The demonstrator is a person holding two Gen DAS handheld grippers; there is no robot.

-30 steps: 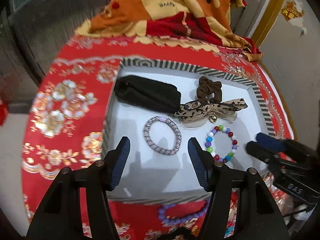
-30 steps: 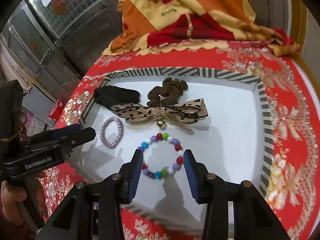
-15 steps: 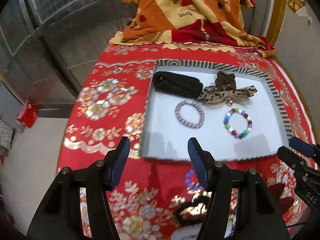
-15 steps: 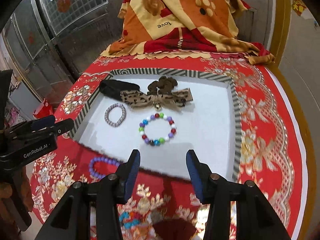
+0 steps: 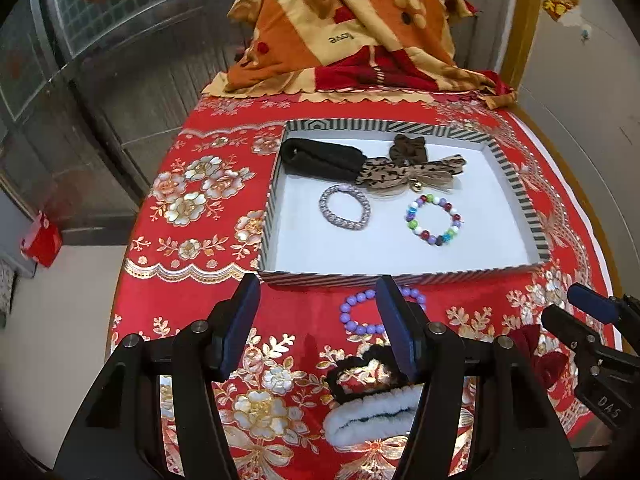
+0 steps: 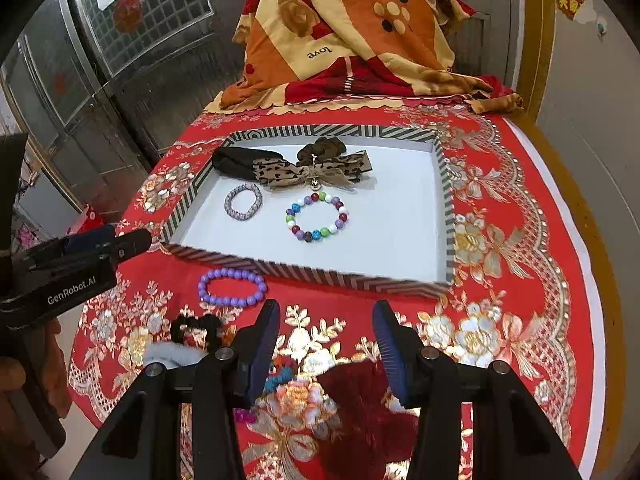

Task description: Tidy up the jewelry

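Hidden parts: purple bead bracelet [image 5: 380, 310] is partly behind the left gripper [image 5: 316, 330] finger; black and white scrunchies [image 5: 372, 396] also partly covered; a dark red item [image 6: 360, 404] lies under the right gripper [image 6: 326, 350], hard to make out.
Tray: striped tray [image 6: 312, 272] holds colourful bead bracelet [image 6: 318, 217], silver bracelet [image 6: 243, 201], leopard bow [image 6: 312, 172] and black band [image 6: 236, 162].
Free room: right half of the tray floor is bare; purple bracelet lies on the red cloth [image 6: 516, 264], just beside the near rim.
Grippers: both wide apart, holding nothing, above the cloth.
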